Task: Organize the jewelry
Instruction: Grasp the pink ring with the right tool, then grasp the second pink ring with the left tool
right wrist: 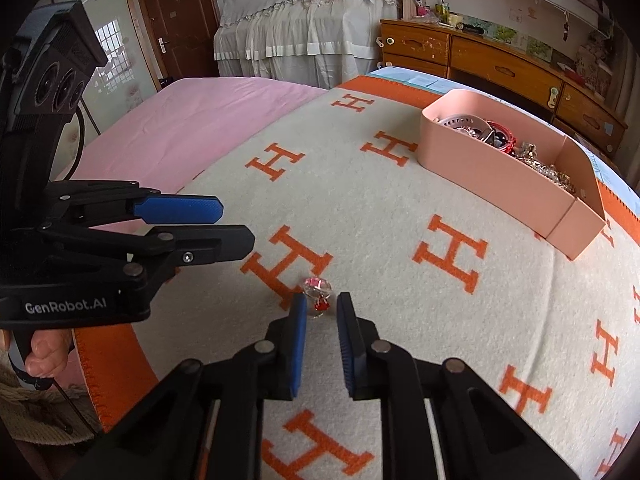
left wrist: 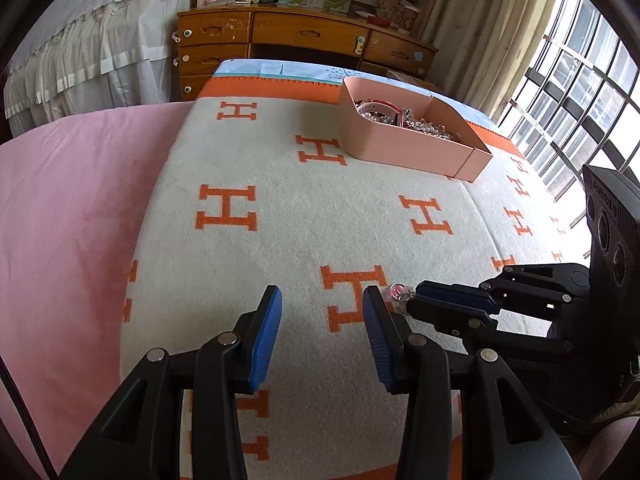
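A small clear trinket with a pink top and a red charm lies on the white blanket with orange H letters. My right gripper is open, its blue-padded fingertips on either side of the trinket without clamping it. In the left wrist view the trinket shows just past the right gripper's tip. My left gripper is open and empty above the blanket, left of the right one; it also shows in the right wrist view. A pink tray holding several pieces of jewelry sits at the far right, also in the left wrist view.
A pink bedsheet lies left of the blanket. A wooden dresser stands behind the bed. A window with bars is on the right. A white lace-covered piece of furniture and a brown door stand at the back.
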`<state>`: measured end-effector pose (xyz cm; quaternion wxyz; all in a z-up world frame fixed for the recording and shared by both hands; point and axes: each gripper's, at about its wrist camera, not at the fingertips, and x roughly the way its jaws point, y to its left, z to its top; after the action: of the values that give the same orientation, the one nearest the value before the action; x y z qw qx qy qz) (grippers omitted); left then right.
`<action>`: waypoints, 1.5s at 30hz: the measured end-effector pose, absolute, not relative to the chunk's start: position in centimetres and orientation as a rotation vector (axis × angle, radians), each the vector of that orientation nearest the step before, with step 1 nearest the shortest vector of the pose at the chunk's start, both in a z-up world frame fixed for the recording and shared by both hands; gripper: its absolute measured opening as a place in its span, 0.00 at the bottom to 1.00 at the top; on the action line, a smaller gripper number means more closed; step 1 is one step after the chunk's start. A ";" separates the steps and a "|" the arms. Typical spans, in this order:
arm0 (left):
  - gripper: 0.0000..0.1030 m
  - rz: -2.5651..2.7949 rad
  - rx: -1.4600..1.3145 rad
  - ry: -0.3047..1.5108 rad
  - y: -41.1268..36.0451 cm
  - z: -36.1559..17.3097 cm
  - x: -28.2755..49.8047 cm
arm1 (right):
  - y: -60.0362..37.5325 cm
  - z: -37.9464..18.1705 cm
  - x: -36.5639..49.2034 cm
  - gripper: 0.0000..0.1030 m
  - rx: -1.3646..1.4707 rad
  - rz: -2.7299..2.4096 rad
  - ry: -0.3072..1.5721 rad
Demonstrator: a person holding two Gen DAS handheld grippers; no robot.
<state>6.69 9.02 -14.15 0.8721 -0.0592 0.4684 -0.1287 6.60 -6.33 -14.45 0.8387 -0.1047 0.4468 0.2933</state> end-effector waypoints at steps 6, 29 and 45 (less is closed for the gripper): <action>0.39 -0.268 -0.140 0.984 9.4 -14.5 6.7 | -6.5 -14.4 6.8 0.07 -0.214 0.607 0.934; 0.32 -0.372 -0.155 1.078 3.5 -15.5 8.2 | -12.2 -12.1 7.2 0.07 -0.037 0.530 0.857; 0.32 -0.092 -0.002 1.153 -1.7 -15.5 9.2 | -16.3 -13.7 7.7 0.08 0.111 0.589 0.894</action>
<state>9.16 -1.66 -15.45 0.8372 -0.0011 0.5451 -0.0437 7.73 -16.27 -13.67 0.8587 0.0529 0.4258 0.2803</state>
